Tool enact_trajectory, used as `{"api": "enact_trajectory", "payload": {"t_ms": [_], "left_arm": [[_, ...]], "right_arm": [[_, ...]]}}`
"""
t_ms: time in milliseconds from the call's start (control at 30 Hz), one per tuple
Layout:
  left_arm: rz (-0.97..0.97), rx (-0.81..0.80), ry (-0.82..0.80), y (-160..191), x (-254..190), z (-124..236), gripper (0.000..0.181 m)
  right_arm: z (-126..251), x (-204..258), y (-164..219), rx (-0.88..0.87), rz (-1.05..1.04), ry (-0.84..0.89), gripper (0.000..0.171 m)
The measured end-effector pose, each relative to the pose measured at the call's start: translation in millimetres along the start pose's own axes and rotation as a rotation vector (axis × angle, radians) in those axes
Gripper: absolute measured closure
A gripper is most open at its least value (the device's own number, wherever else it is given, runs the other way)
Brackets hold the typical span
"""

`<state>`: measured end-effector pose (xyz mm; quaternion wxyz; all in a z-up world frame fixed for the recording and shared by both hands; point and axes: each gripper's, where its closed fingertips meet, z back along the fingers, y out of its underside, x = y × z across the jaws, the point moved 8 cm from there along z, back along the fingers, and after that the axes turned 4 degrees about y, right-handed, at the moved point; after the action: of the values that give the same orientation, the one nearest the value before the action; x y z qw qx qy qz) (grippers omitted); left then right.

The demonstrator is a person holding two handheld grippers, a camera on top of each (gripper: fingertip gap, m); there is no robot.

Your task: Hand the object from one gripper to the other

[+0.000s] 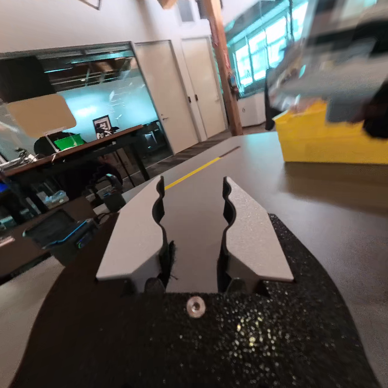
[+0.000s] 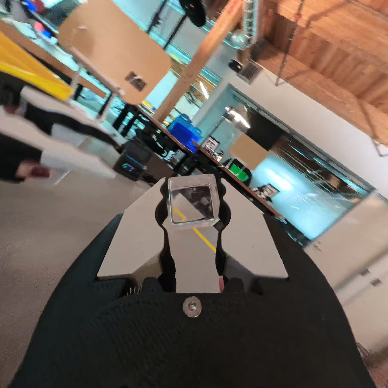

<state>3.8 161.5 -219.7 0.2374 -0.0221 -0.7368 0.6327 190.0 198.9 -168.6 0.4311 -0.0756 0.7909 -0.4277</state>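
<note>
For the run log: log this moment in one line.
right gripper: shut on clear cube | left gripper: open, empty | handover: not yet done

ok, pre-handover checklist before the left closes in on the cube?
1. Clear cube gripped by right gripper: ok, pinched between both fingertips.
2. Left gripper open and empty: ok.
3. Cube face free for the left's fingers: ok, its front juts past the tips.
4. Grippers aligned: not ok, right sits blurred at the upper right of the left's view, off its axis.
5. Clearance from yellow bin: cannot tell.
6. Cube squareness in grip: not ok, it looks tilted.
</note>
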Motion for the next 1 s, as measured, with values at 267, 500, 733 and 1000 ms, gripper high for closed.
{"api": "enact_trajectory", "payload": {"t_ms": [267, 500, 733, 1000], "left_arm": [[-0.067, 0.019, 0.024, -2, -10, -5, 0.133], [-0.104, 0.041, 0.025, -1, -13, -6, 0.135], [-0.131, 0.035, -0.007, -2, -12, -4, 0.131], [-0.16, 0.045, -0.188, -5, 2, 4, 0.126]], "right_arm": [[111, -124, 9, 0.607, -0.105, 0.029, 0.126], [178, -185, 114, 1.387, -0.539, -0.026, 0.126], [173, -186, 128, 1.401, -0.622, 0.007, 0.114], [58, -122, -5, 0.689, -0.349, 0.006, 0.113]]}}
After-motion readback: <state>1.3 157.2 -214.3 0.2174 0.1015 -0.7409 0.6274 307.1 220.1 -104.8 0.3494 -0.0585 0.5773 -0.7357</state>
